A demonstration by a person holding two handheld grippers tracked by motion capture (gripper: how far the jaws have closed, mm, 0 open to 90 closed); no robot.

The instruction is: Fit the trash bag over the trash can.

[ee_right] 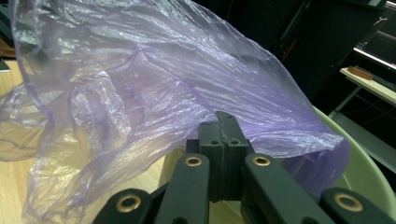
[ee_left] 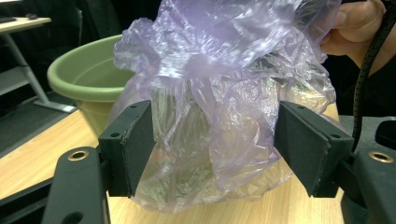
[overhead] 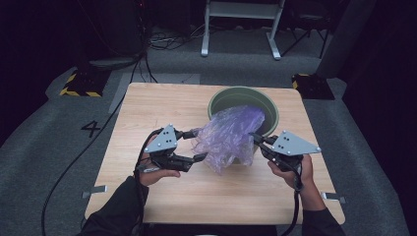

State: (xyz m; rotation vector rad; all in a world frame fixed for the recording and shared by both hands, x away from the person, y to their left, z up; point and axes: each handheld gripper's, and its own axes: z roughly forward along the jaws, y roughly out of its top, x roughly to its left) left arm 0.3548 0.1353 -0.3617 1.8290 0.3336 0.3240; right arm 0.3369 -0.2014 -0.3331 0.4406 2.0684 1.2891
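A crumpled, see-through purple plastic bag (overhead: 228,135) hangs partly over the near rim of a green round bin (overhead: 241,92) on the wooden table (overhead: 162,103). My right gripper (overhead: 255,138) is at the bag's right side, shut on a fold of the film; in the right gripper view its jaws (ee_right: 226,126) meet on the bag (ee_right: 140,84) in front of the bin (ee_right: 369,172). My left gripper (overhead: 199,145) is at the bag's left side, open. The left gripper view has the bag (ee_left: 224,70) bulging between the spread jaws (ee_left: 212,144), with the bin (ee_left: 79,74) behind.
The bin stands at the table's back right. Bare wood lies to the left and along the front edge. On the grey floor behind are yellow-and-black striped bases (overhead: 78,86) (overhead: 310,83), cables, and a white frame's legs (overhead: 241,29).
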